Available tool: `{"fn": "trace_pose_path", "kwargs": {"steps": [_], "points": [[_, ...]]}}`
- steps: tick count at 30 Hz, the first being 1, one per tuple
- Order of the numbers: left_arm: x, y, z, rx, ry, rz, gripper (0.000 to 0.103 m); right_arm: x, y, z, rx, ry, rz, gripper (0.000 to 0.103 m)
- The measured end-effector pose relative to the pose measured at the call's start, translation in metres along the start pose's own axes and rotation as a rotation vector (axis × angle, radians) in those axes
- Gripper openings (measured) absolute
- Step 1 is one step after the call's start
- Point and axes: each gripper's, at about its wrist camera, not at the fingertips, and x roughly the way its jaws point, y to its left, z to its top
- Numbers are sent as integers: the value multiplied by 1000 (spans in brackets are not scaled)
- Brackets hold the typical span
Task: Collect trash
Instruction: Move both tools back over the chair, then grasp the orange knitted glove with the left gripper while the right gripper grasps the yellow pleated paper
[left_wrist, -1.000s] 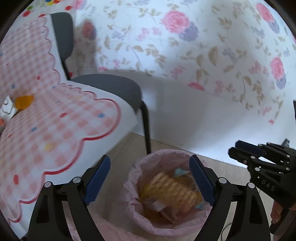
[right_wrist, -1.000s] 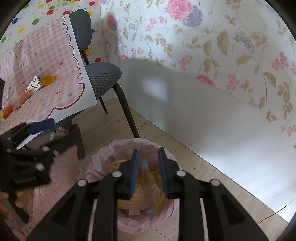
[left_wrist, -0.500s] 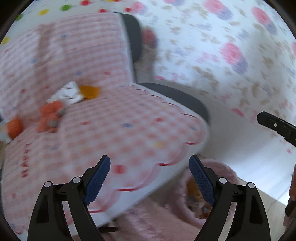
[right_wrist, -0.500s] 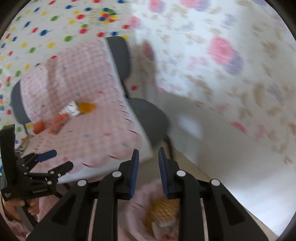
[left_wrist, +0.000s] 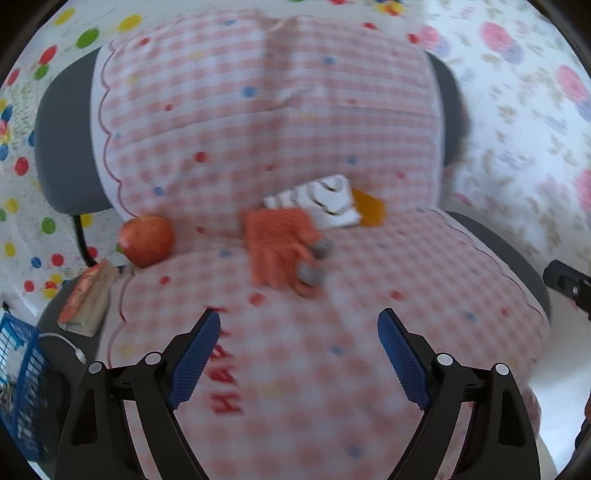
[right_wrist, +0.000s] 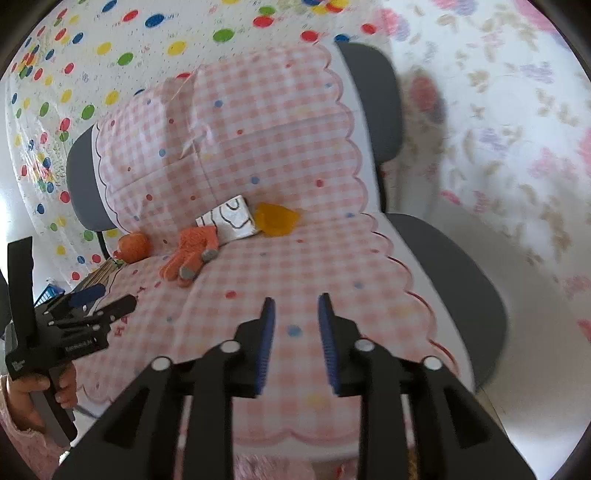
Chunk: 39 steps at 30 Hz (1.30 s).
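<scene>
Left hand-held gripper (left_wrist: 297, 363) at the bottom of the left wrist frame, blue pads spread wide, nothing between them, above a pink gingham cloth (left_wrist: 332, 122) draped over grey chairs (left_wrist: 62, 147). Right hand-held gripper (right_wrist: 295, 341) at the lower centre of the right wrist frame, jaws just opened further to a moderate gap, empty, pads apart over the same cloth.

At mid-frame in both views, a cluster on the cloth: an orange knit glove (left_wrist: 279, 249) with grey fingertips, a white crumpled wrapper with dark print (left_wrist: 321, 201) just behind and touching it, and an orange-yellow scrap (left_wrist: 369, 210) at the wrapper's right edge. Left of the glove and apart from it, a round orange-red fruit (left_wrist: 146, 240). Lower left of the fruit, a tan carton with an orange side (left_wrist: 88, 299), lying tilted off the cloth's edge. Blue mesh basket (left_wrist: 18, 376) at the far left edge, a white cable (left_wrist: 64, 343) beside it.

All items well ahead of both pairs of pads, none touched. Red lettering on the cloth (left_wrist: 223, 380) between the left pads, blurred. Dotted wall covering at upper left, floral covering at right. In the right wrist view, the left hand (right_wrist: 35, 389) at the lower left edge, wrapped round its gripper's handle.
</scene>
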Motion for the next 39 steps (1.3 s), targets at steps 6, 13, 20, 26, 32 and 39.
{"fn": "trace_pose_path", "kwargs": {"steps": [6, 13, 20, 26, 32, 39], "points": [[32, 22, 24, -36, 27, 33, 87, 78, 10, 38, -67, 75, 39, 44], [82, 43, 52, -60, 41, 87, 87, 182, 6, 84, -83, 135, 41, 45], [116, 50, 65, -72, 69, 89, 87, 265, -6, 109, -36, 214, 31, 46], [122, 52, 65, -62, 85, 87, 87, 297, -9, 117, -12, 262, 23, 46], [117, 51, 62, -54, 88, 84, 87, 271, -12, 114, 10, 225, 111, 2], [119, 29, 59, -37, 107, 60, 87, 174, -22, 105, -39, 59, -2, 1]]}}
